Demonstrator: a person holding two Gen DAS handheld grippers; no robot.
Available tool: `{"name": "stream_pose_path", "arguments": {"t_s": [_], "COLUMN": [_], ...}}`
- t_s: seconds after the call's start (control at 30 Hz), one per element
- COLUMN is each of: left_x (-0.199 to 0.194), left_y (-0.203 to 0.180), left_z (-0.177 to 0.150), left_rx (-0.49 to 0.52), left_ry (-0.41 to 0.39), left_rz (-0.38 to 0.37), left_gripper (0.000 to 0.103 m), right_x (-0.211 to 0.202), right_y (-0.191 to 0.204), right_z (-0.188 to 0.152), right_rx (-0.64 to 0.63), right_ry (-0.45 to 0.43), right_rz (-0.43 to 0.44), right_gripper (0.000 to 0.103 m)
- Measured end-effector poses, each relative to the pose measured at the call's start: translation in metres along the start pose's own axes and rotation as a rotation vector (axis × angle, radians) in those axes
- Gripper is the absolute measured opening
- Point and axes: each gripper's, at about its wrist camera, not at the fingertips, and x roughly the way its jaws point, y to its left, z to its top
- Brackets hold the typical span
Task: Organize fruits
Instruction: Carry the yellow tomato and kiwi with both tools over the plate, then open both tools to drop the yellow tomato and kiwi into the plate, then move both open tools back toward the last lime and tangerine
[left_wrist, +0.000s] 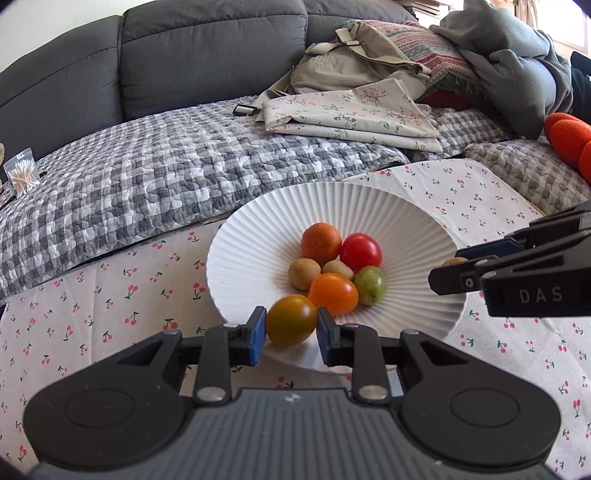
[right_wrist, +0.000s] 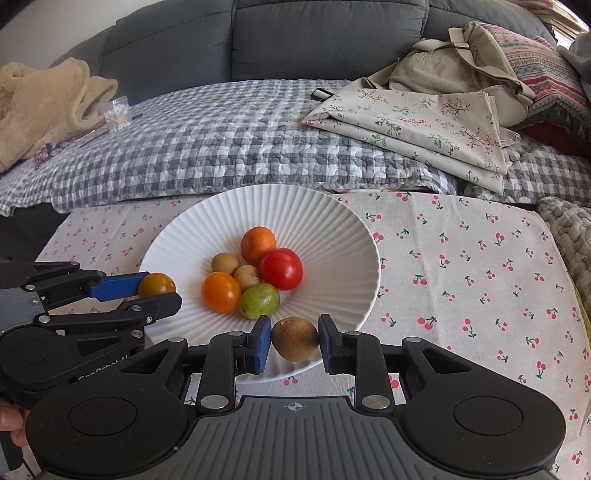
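A white ribbed plate (left_wrist: 413, 236) (right_wrist: 332, 229) on a cherry-print cloth holds several small fruits: a red tomato (left_wrist: 360, 252) (right_wrist: 280, 268), an orange tomato (left_wrist: 333, 294) (right_wrist: 221, 292), a green fruit (left_wrist: 370, 285) (right_wrist: 259, 301) and an orange citrus (left_wrist: 320, 239) (right_wrist: 258, 243). My left gripper (left_wrist: 291, 328) (right_wrist: 157, 290) is shut on an olive-yellow tomato (left_wrist: 291, 319) (right_wrist: 156, 285) over the plate's near-left rim. My right gripper (right_wrist: 294, 339) (left_wrist: 448, 267) is shut on a brown kiwi (right_wrist: 294, 338), over the plate's near rim; the left wrist view shows only a sliver of it (left_wrist: 454, 261).
A sofa with a grey checked quilt (left_wrist: 147, 166) (right_wrist: 221, 140) lies behind the cloth. Folded floral fabric (left_wrist: 351, 110) (right_wrist: 424, 122) and a beige bag (right_wrist: 461, 62) rest on it. A cotton-swab packet (right_wrist: 117, 114) and a tan blanket (right_wrist: 40, 107) lie at the left.
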Motion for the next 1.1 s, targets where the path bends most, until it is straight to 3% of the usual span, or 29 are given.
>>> {"name": "stream_pose_path", "arguments": {"t_s": [0.27,0.43,0.67,0.83,0.97,1.1], "left_x": [0.001,-0.007,-0.022,-0.037,-0.051,-0.068], "left_y": [-0.001,0.003,0.011,0.013,0.016,0.02], "left_z": [-0.001,0.0,0.002,0.004,0.002,-0.004], "left_rx": [0.01,-0.013,-0.063,-0.098,-0.136,-0.175], "left_ry": [-0.011,-0.019,-0.036,-0.039,-0.02,-0.012], "left_rz": [0.011,-0.005,-0.004,0.007,0.051,0.055], "left_gripper": [0.031,0.046,0.055,0.064,0.065,0.075], "right_x": [0.003,-0.007,-0.023,-0.044,-0.062,-0.077], "right_y": [-0.001,-0.004,-0.003,0.006,0.013,0.024], "right_z": [-0.002,0.002,0.006,0.009,0.007,-0.001], "right_rx": [0.015,0.047,0.053,0.045,0.05,0.032], "right_ry": [-0.001,-0.018,-0.029,-0.051,-0.079,-0.082], "right_rz": [-0.01,-0.015,-0.003,0.028,0.05,0.069], "right_gripper": [0.027,0.028,0.029,0.048,0.058,0.072]}}
